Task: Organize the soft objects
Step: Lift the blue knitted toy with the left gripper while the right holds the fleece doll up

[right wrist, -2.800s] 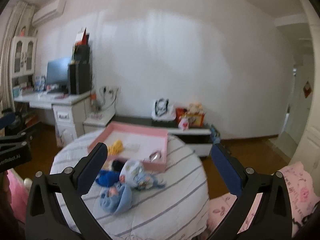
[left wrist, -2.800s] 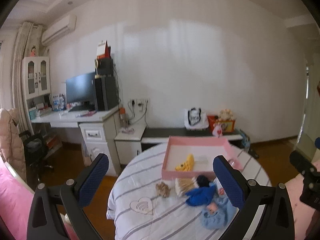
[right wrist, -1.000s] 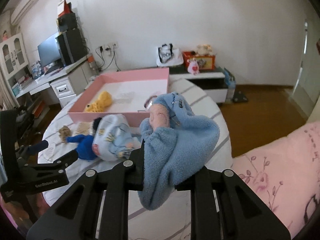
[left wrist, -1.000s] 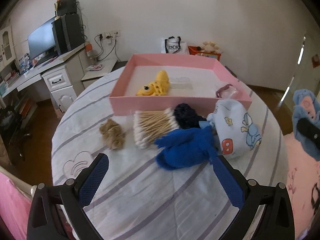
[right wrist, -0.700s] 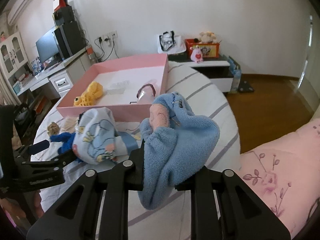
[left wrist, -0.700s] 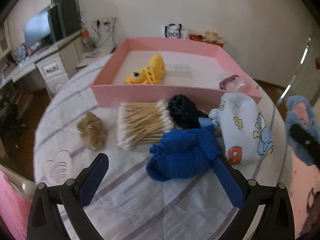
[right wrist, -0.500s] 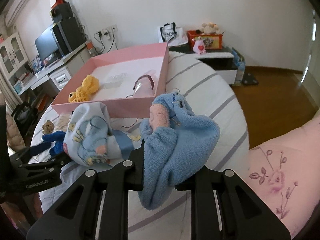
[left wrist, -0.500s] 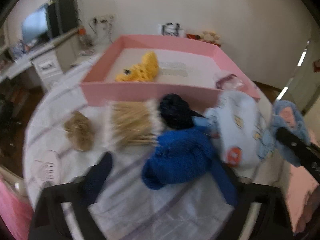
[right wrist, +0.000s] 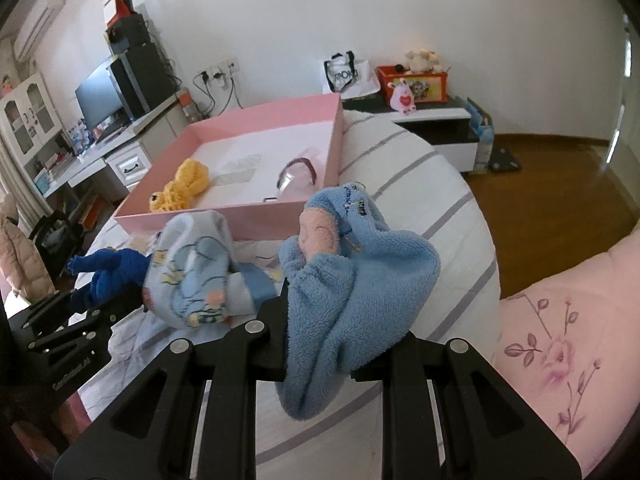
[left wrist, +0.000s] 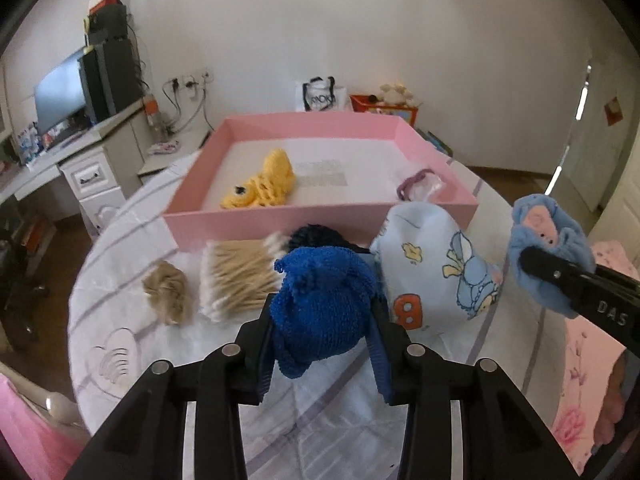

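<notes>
White walls surround a round table (left wrist: 132, 336) covered with a striped cloth. From the left wrist view, the left gripper (left wrist: 322, 320) has just been closing its jaws, and they now squeeze the dark blue knitted item (left wrist: 320, 304) near the table's front. Behind it are cotton swabs (left wrist: 236, 280), a tan scrunchie (left wrist: 168, 296) and a printed baby hat (left wrist: 436, 272). A pink tray (left wrist: 320, 222) holds a yellow crochet toy (left wrist: 264, 186).

From the right wrist view, the right gripper (right wrist: 320, 312) is clenched on a light blue fleece item (right wrist: 360, 276), held above the table (right wrist: 440, 184) near the tray (right wrist: 256, 220). The baby hat (right wrist: 196, 276) lies just to its left.
</notes>
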`<state>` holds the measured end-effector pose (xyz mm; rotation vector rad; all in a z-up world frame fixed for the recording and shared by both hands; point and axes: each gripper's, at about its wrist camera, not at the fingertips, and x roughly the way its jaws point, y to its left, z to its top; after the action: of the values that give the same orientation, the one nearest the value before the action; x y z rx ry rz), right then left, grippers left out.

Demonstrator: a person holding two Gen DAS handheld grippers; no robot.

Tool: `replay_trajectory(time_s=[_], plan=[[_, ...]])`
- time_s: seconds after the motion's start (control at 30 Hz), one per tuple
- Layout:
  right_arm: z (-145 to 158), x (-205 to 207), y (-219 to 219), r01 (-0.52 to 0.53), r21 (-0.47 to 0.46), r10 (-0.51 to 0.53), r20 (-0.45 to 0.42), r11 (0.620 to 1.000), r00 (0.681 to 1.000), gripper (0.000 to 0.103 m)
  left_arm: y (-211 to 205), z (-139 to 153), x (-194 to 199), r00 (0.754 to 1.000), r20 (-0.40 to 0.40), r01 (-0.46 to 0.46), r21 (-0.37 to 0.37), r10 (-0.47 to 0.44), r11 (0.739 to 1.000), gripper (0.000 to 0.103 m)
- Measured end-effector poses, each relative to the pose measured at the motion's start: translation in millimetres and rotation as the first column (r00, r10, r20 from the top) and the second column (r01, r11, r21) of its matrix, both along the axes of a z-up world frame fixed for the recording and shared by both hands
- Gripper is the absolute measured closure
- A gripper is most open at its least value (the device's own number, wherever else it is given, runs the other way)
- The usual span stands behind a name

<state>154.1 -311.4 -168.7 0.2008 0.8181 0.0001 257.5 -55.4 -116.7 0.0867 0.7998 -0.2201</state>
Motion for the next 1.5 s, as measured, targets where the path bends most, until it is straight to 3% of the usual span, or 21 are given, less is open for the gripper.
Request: replay_trajectory(time_s=[0.2,0.37,0.77,0.97,1.5], plan=[[23,-18,14,-0.017,-0.009,0.018,0.062,1.000,0.998,0.085,14,22,-22,0.999,0.040,-0.023,-0.007,0.023,1.000,0.066],[47,-37,28,-0.032,-0.029,0.036,0.132,0.999,0.991,0.085,23,48,-48,0.992,0.121,-0.041,-0.003,0.041,0.999,0.066],[104,-90,71,-0.057,-0.090,0.082,0.302,0.994,0.950,0.084,49,102,-129,0.944,0.312,-0.091,-0.055,0.104,0.994,0.065],[126,-119,86,-0.050,-0.113,0.089,0.375,0.992,0.923,0.084,61,113,-175,0.915,0.380,-0.110,-0.082,0.133,0.991,0.065],[156,-171,111,-0.018,-0.163,0.097,0.492,0.986,0.865,0.082,88,104,-290,0.859,0.493,-0.088,-0.124,0.138,0.988,0.065]])
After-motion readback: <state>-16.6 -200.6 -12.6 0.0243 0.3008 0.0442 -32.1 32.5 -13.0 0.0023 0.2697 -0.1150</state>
